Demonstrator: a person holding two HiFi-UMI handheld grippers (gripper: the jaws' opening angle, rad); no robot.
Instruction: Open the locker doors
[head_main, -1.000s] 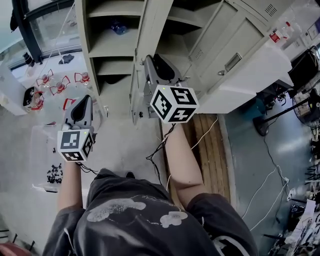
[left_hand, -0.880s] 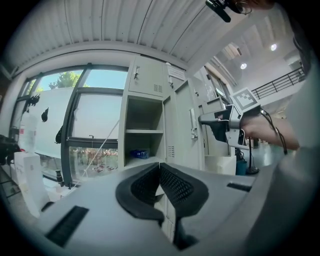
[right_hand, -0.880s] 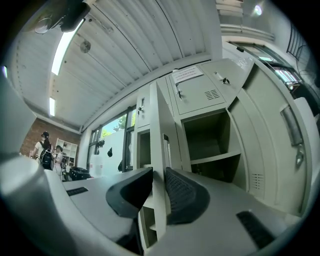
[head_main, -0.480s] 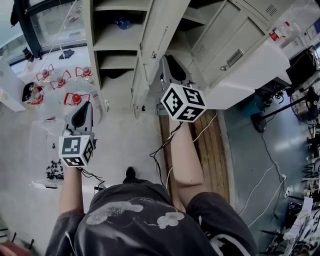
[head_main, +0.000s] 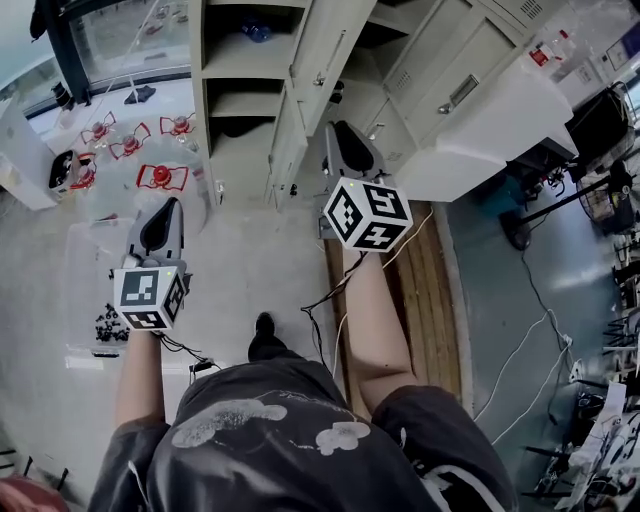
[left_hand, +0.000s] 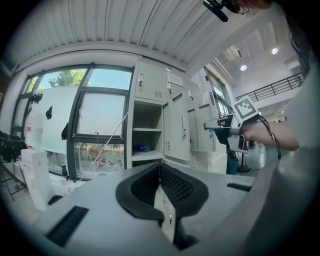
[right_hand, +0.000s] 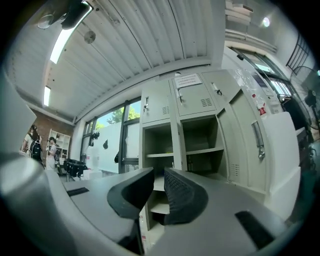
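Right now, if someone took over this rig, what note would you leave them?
Left gripper: shut, empty.
Right gripper: jaws slightly apart, just been closing, nothing between them.
Both face the lockers and touch nothing.
Done: two tall compartments stand open.
Left: the small top doors are shut, and the handled door to the right looks shut too.

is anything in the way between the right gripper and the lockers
Nothing visible does. The right gripper, whose jaws have just been closing and stand slightly apart with nothing between them, looks straight at the lockers across open air.
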